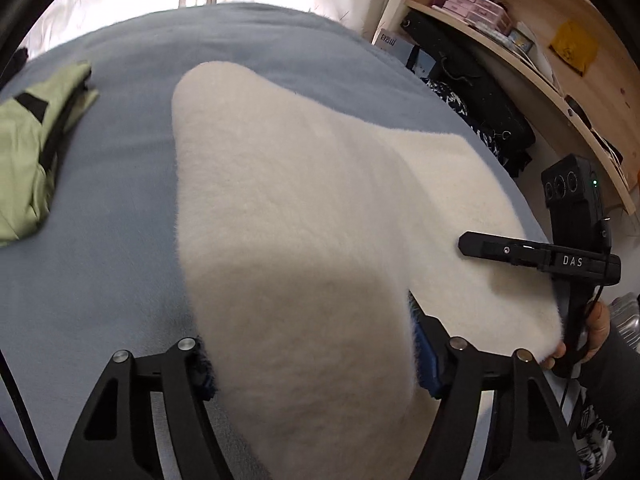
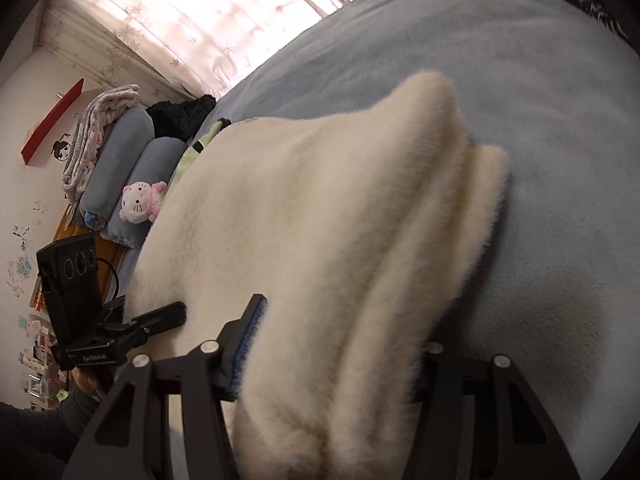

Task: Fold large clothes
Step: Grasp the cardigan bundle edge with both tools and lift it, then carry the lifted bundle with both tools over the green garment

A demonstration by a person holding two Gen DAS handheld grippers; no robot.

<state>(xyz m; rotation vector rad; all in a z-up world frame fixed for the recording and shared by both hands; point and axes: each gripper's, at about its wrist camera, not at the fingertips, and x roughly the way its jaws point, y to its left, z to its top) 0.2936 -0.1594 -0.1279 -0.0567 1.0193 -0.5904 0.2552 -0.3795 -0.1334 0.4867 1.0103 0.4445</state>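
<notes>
While gripped, cream fleece garment lengthwise away.

Daylight came through the sheer curtains, which were blown out to near white in both views. The cream fleece was evenly lit on its far part, while its near fold lay in soft grey shadow and looked blurred close to the lens. A dim shadow fell on the blue bedcover beside the fleece. Fisheye curving bent the shelf, and black vignette filled the corners.
</notes>
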